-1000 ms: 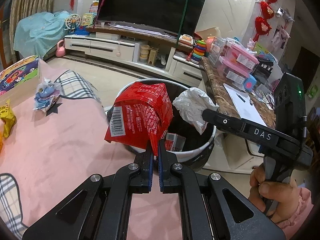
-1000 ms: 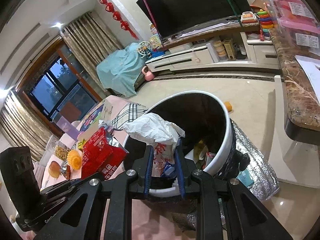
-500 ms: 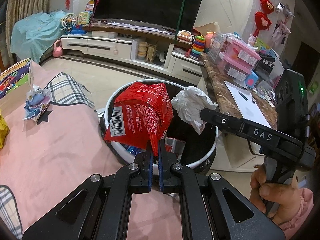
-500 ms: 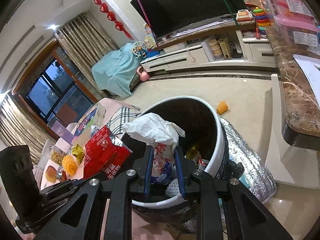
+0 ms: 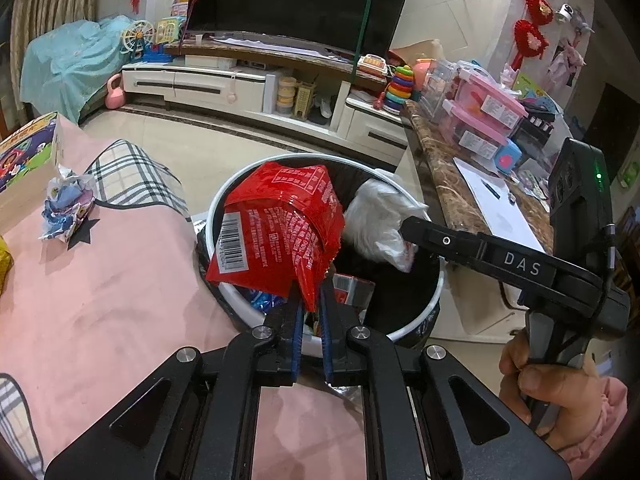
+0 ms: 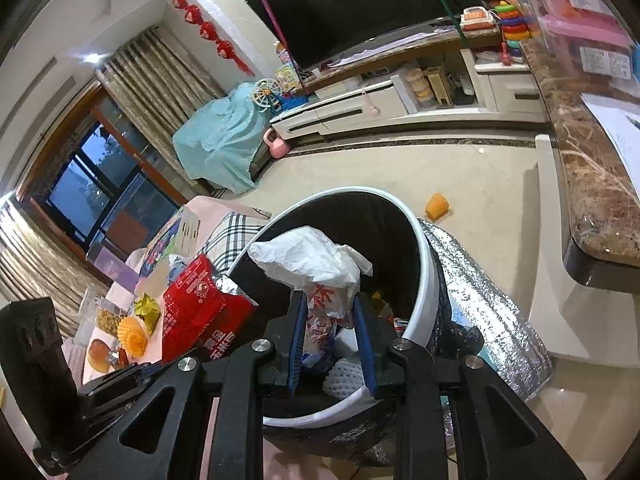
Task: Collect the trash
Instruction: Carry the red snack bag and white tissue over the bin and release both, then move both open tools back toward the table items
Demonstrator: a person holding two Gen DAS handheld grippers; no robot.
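Left gripper (image 5: 311, 306): matte black linkage arms, silver round screws at pivots, blue pads lining inner faces of jaws. Right gripper (image 6: 331, 314): same build; side bar marked "DAS" in white, small silver screw, black cable along handle, green indicator light on rear housing. Right hand (image 5: 554, 392): pink ruffled sleeve cuff.

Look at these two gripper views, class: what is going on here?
A person is clearing trash with two handheld grippers. The left gripper holds a red snack bag over the white-rimmed bin; the right gripper holds a crumpled white plastic bag over the same bin. Both sets of jaws are just opening, with the trash still between them. A crumpled wrapper remains on the pink cloth.
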